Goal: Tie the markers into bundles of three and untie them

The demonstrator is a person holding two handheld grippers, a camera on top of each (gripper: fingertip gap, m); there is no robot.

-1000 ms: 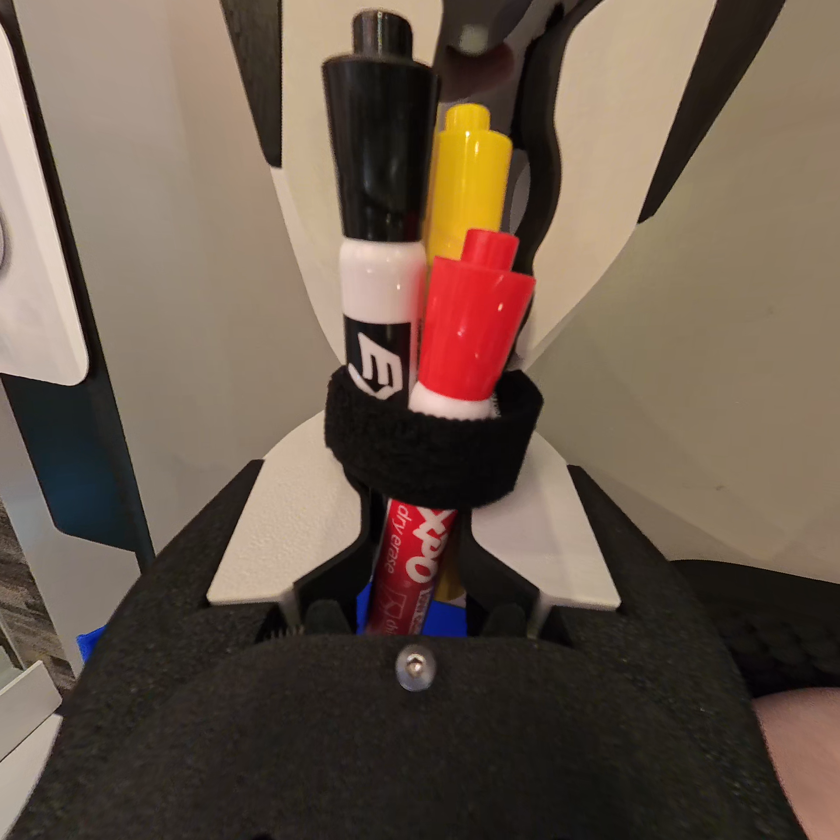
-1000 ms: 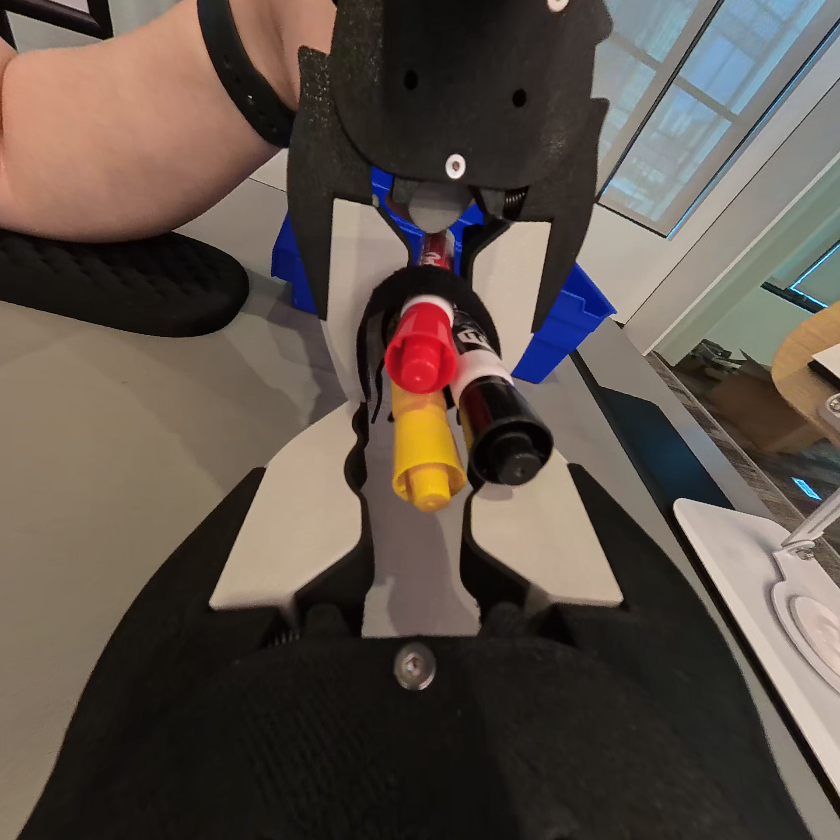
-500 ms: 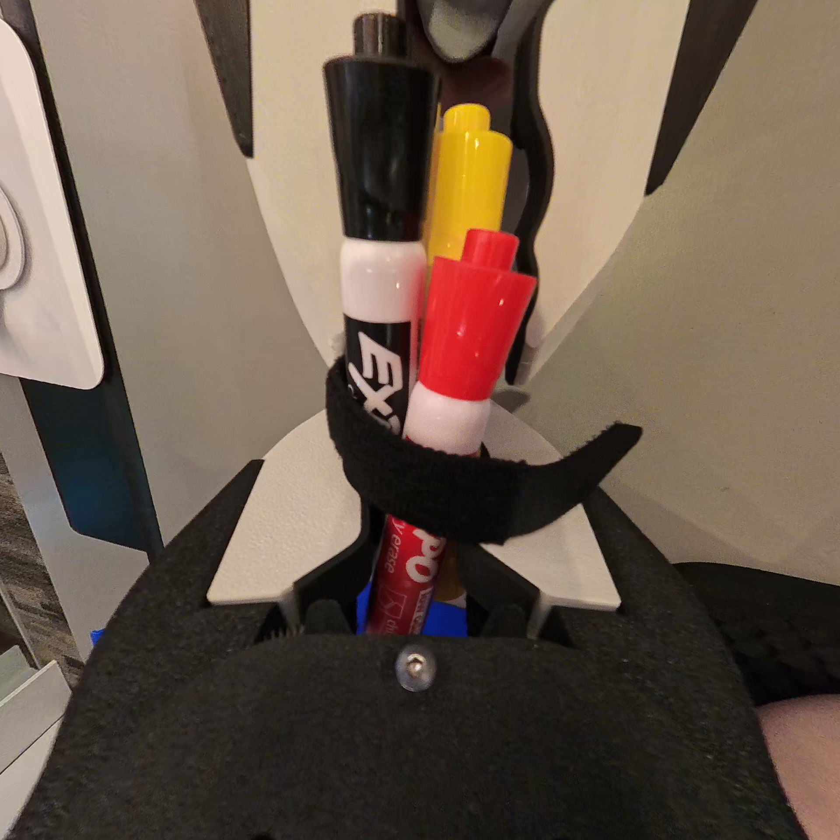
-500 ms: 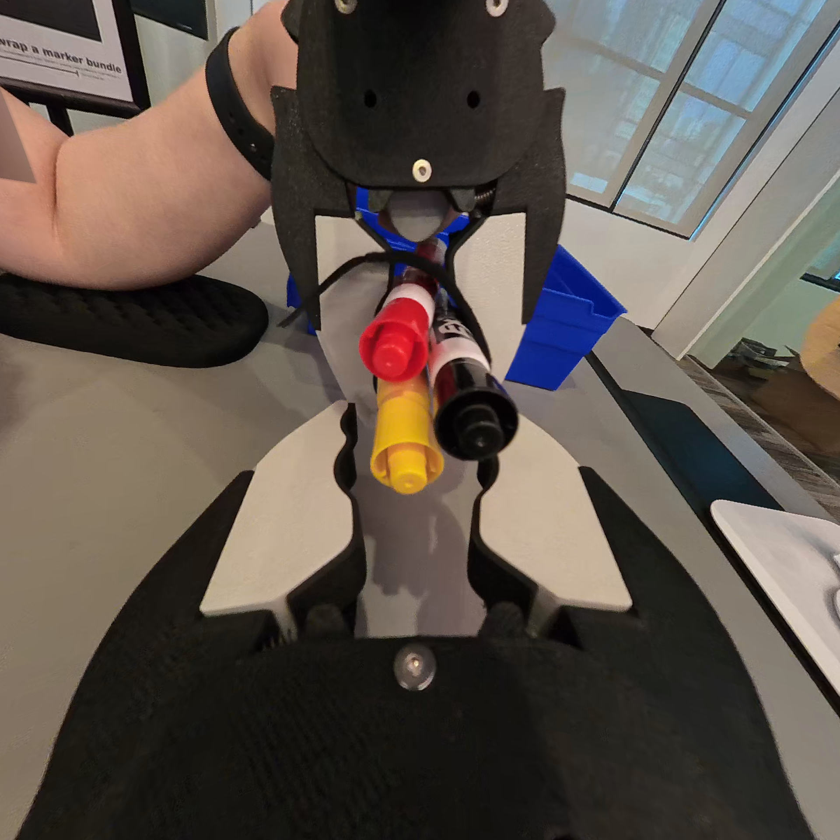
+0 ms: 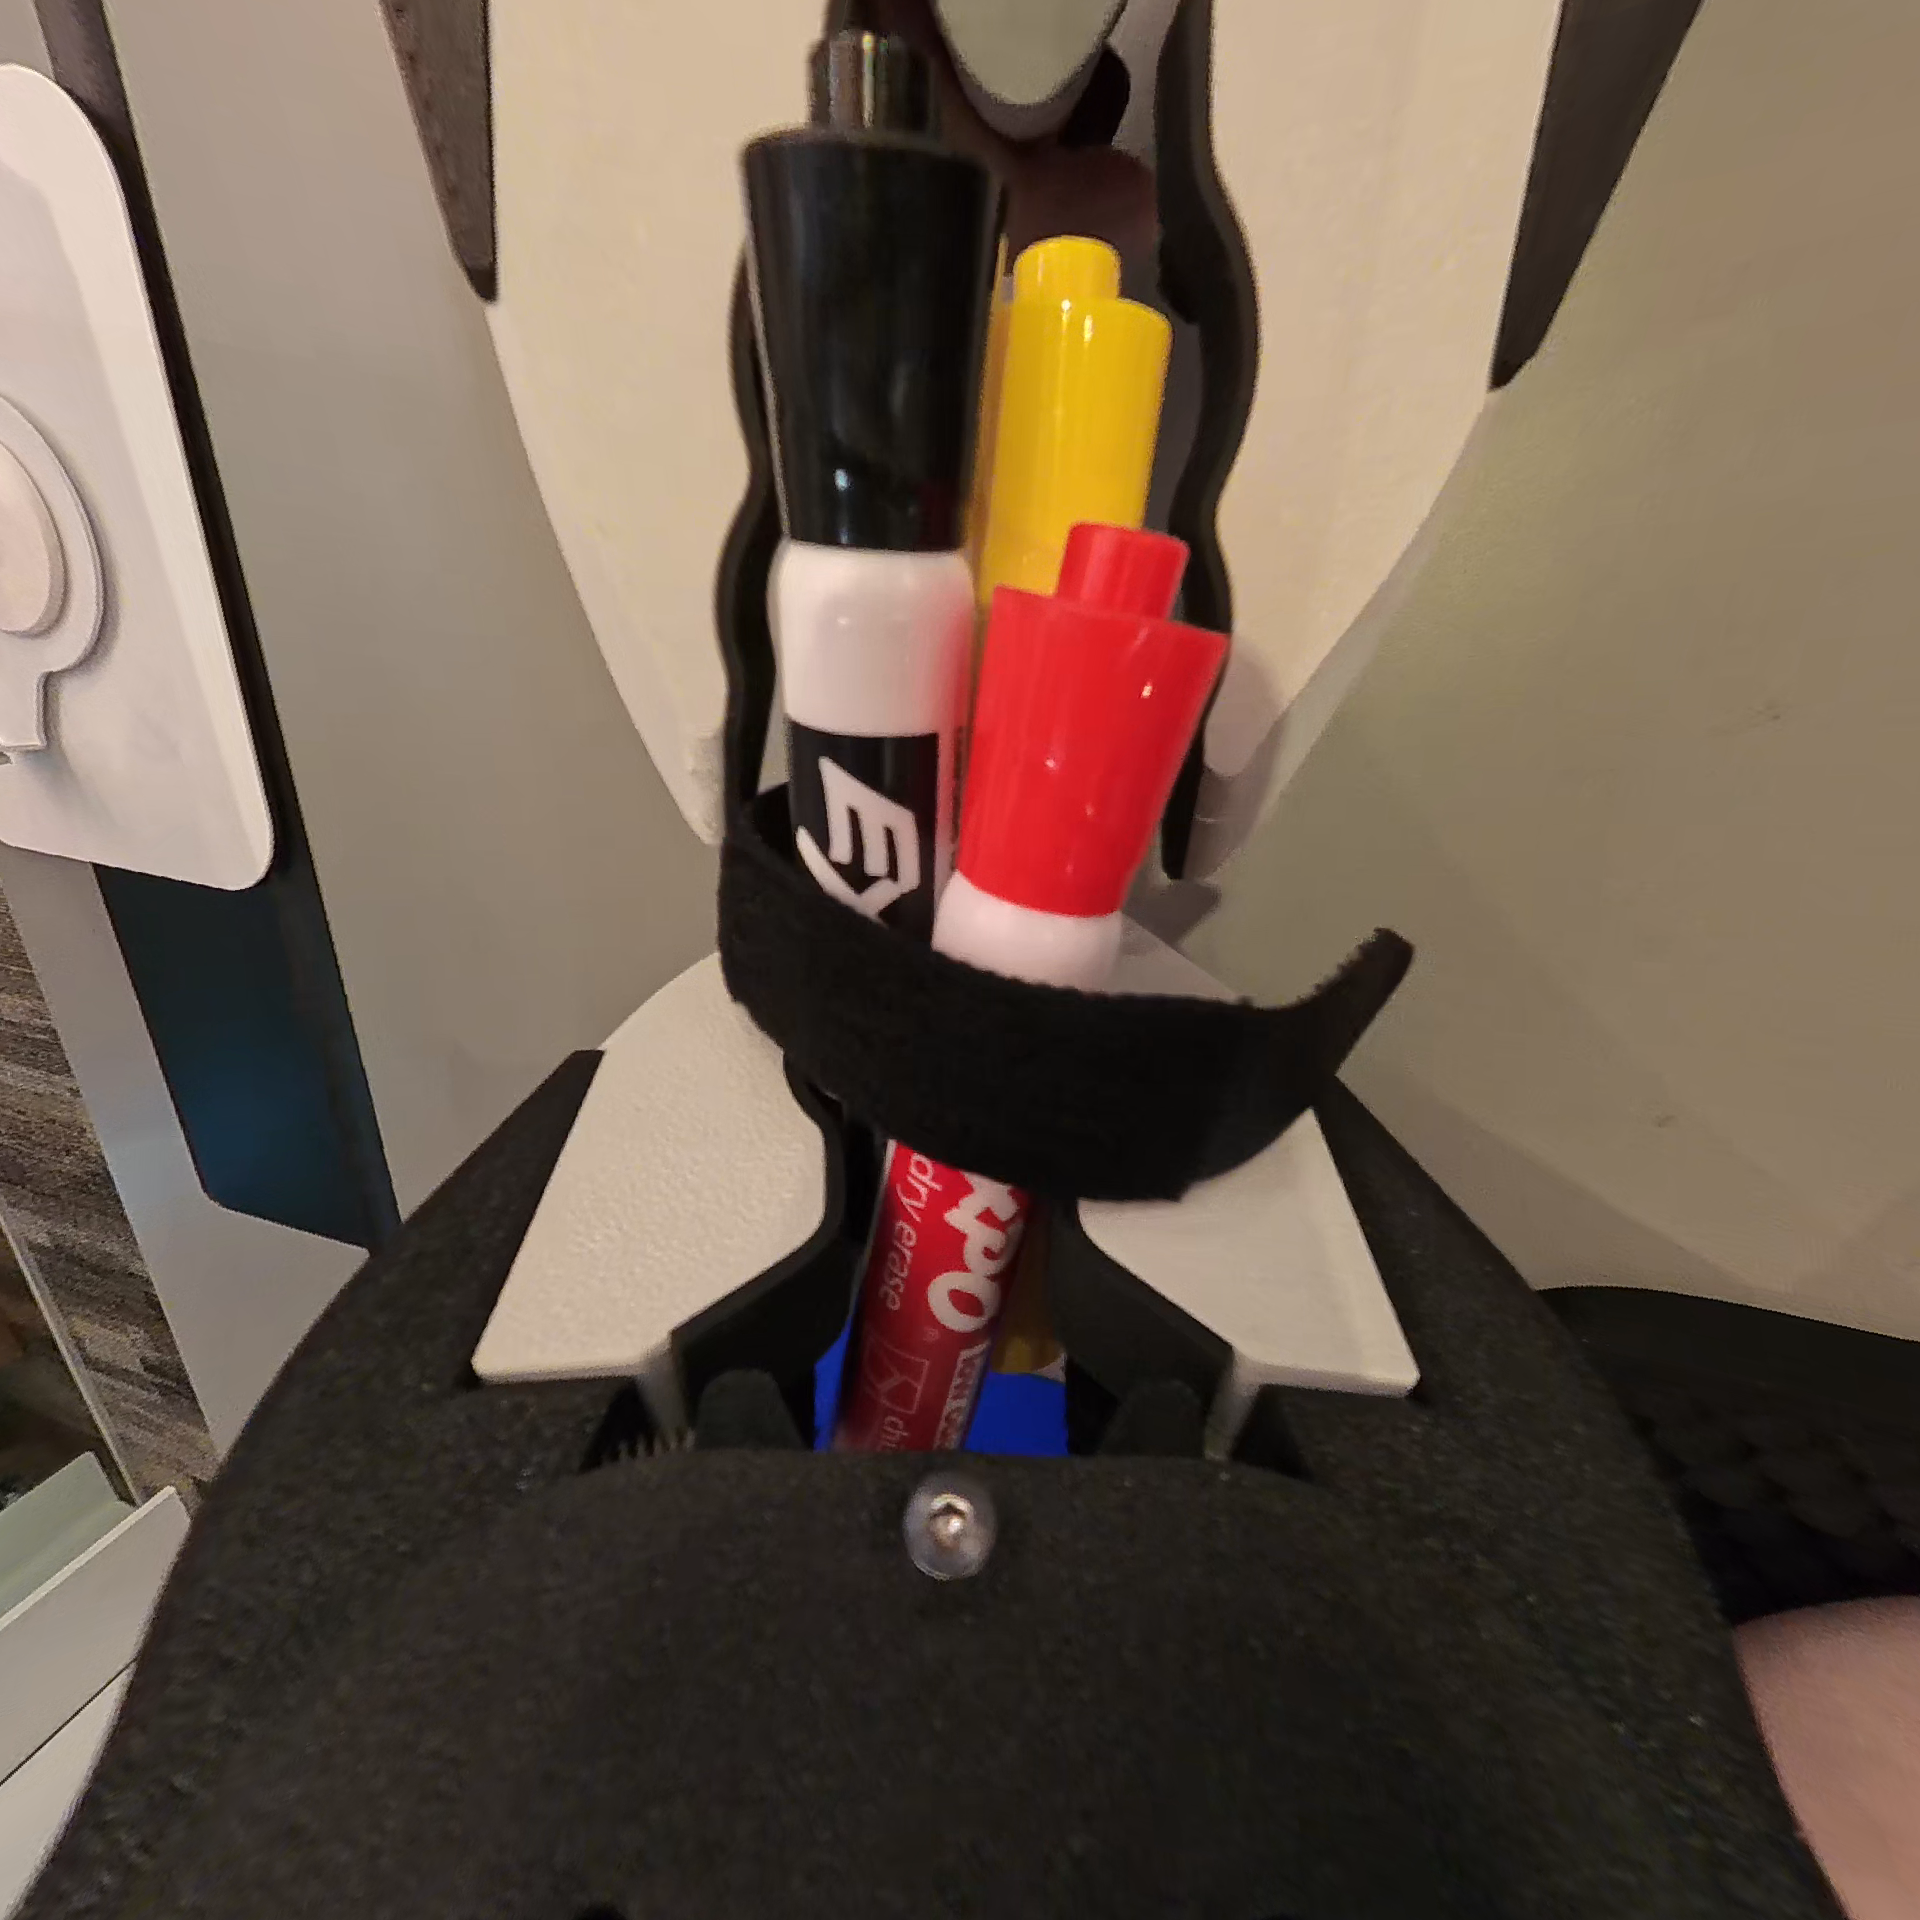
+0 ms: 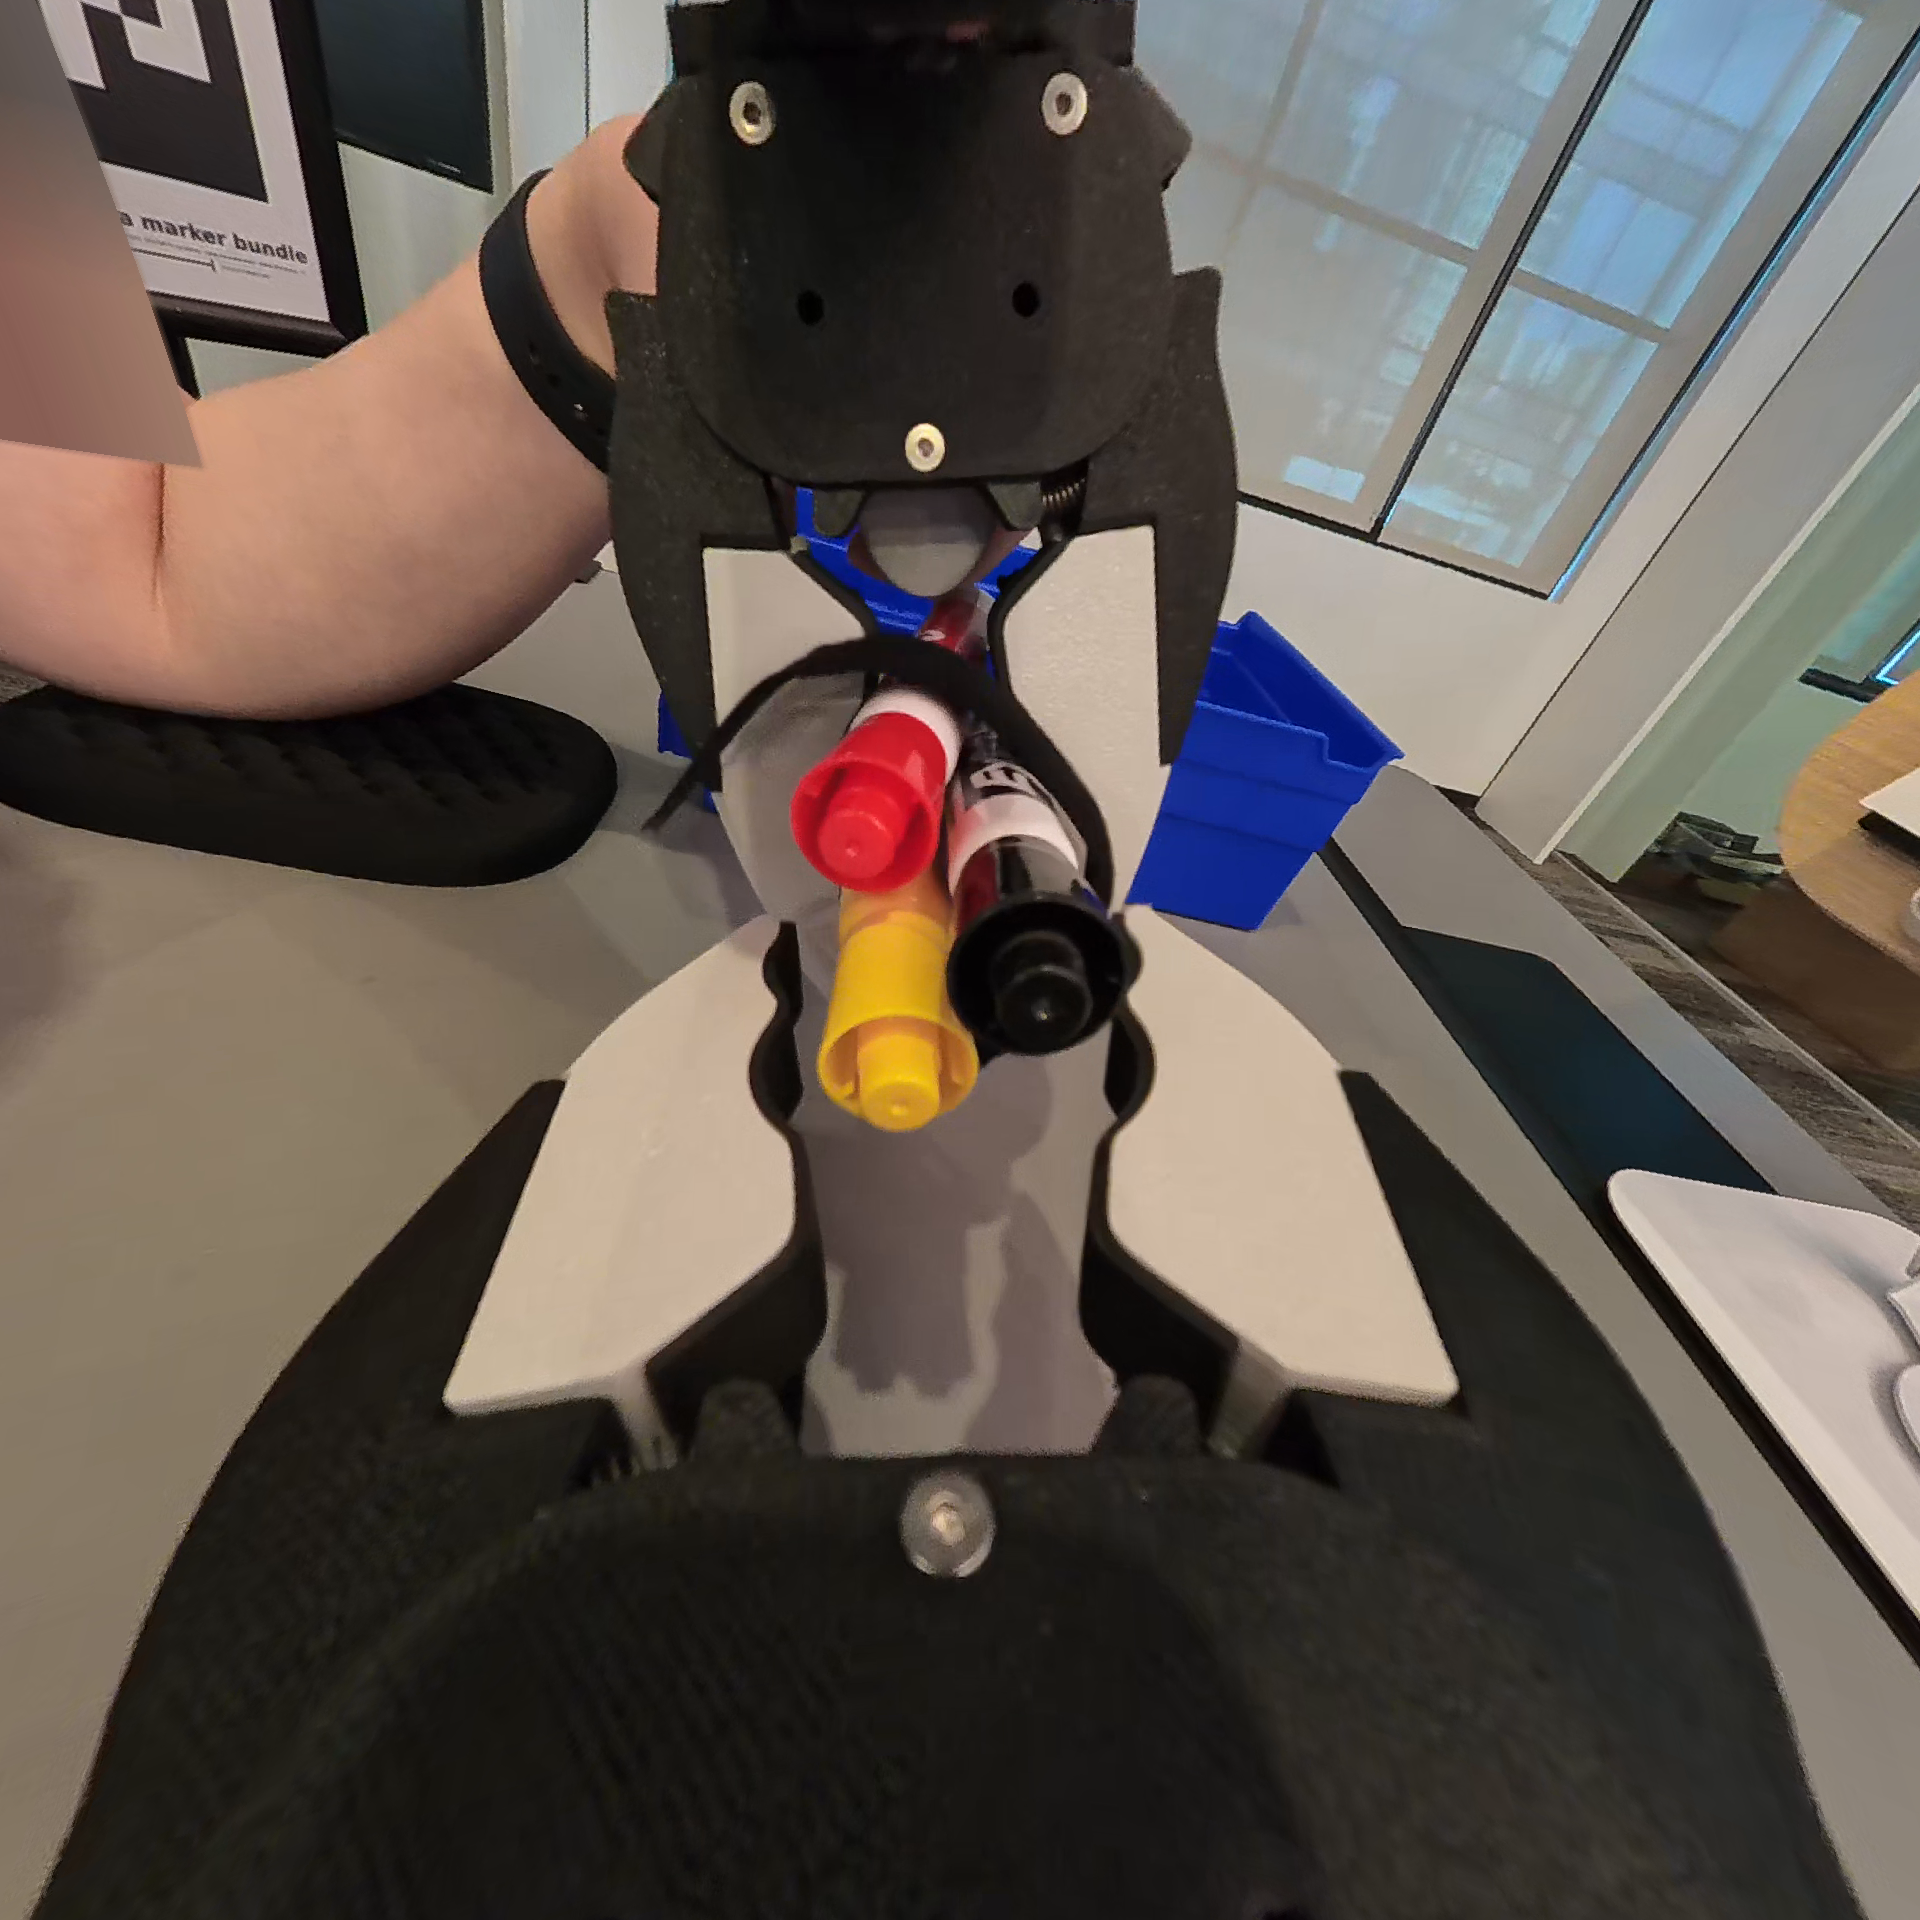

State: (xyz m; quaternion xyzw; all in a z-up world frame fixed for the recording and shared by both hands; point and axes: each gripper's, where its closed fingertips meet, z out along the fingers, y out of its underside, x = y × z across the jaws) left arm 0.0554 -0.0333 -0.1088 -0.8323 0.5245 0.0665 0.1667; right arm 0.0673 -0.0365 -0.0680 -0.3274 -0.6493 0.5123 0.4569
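A blue bin [image 6: 1257,800] sits on the grey surface [image 6: 260,1039] behind the left claw [image 6: 925,665]; its contents are hidden. That claw is clamped on the markers [image 5: 977,748], their black strap [image 5: 997,1049] partly loose. The right claw [image 6: 951,997] gapes around the cap ends, seemingly touching the black one

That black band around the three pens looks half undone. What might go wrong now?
1. The black hook-and-loop strap is peeling, its free end sticking out sideways. Once it lets go, the black marker, yellow marker and red marker may splay or drop onto the grey table.

2. The left gripper appears to hold only the barrels, so loose markers might slide through.

3. The right gripper is open with the caps between its fingers; closing could pinch caps instead of strap.
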